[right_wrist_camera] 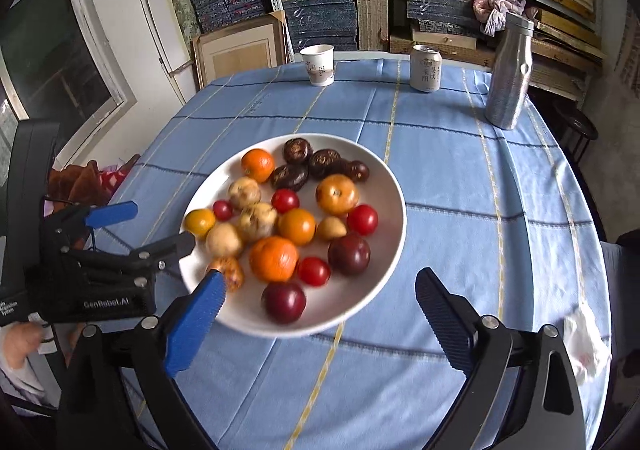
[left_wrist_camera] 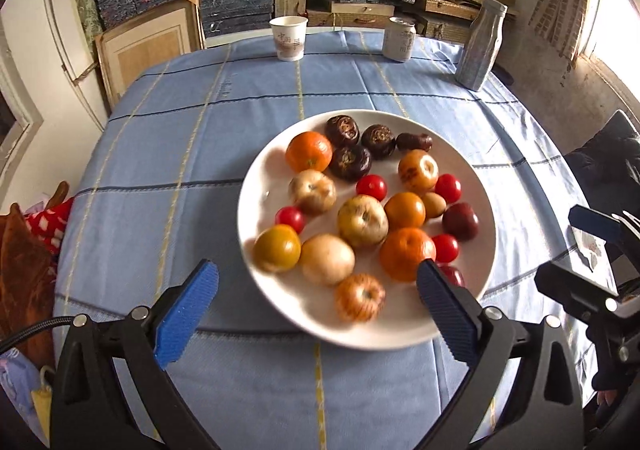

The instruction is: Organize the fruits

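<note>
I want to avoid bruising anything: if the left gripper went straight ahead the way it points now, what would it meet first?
Probably the small striped apple at the near edge of the white plate, which sits between the open left gripper fingers. Depth is unclear, so it could pass above.

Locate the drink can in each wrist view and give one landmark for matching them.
Left wrist: drink can at top, right of centre, on the table's far edge.
Right wrist: drink can at upper right of centre, same far edge.
Shared landmark: paper cup to its left.
</note>
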Tool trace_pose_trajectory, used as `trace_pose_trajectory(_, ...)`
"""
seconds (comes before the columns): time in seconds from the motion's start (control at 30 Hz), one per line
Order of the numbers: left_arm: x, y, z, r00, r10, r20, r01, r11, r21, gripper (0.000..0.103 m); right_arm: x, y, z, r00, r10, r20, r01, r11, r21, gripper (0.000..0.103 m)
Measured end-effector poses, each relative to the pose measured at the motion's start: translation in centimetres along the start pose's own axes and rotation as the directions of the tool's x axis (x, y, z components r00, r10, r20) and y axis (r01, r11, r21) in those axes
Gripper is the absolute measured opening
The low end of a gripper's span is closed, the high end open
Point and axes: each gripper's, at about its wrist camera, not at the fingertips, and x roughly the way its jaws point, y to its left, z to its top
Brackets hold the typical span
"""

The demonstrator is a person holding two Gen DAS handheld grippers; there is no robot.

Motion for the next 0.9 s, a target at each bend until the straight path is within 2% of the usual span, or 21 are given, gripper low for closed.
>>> trace_pose_trajectory(0.17,-1.9,0.2,-0.9,1.0,-0.015,0.022,0.016,1.0,-0.027,0.098,-1.5,0.3,-1.5,0.999,-0.038,-0.003,0.038,0.999,0.014,0.097)
trace_pose_trajectory(0.3,-2.8,0.0,-1.5,1.0,0.014,0.005,-0.014,1.0,-0.027,0.098,-2.7,0.4,-2.5,0.996,-0.09,-0.004,0.09,0.996,0.016,0.097)
trace_pose_trajectory(0.47,-3.9,-1.1,-2.4,0.997,0.073,0.014,-0.073,0.997,0.023,0.098,-3.9,-0.2,-3.1,0.999,-0.044,0.004,0.043,0.996,0.079,0.099)
trace_pose_trajectory(0.6,-4.8,-1.6,-3.0,1.0,-0.018,0.016,0.018,1.0,0.013,0.098,-4.2,-0.1,-3.5,0.999,-0.042,-0.009,0.043,0.995,0.093,0.099)
trace_pose_trajectory(0.7,-5.0,-2.3,-3.2,1.0,-0.024,0.011,0.024,0.999,0.033,0.098,-4.5,0.0,-3.7,1.0,-0.029,-0.007,0.029,0.995,0.097,0.099)
trace_pose_trajectory(0.9,-4.9,-2.9,-3.2,1.0,-0.028,-0.006,0.028,0.999,0.025,0.098,-4.6,0.5,-3.7,0.998,-0.062,-0.01,0.062,0.995,0.077,0.099)
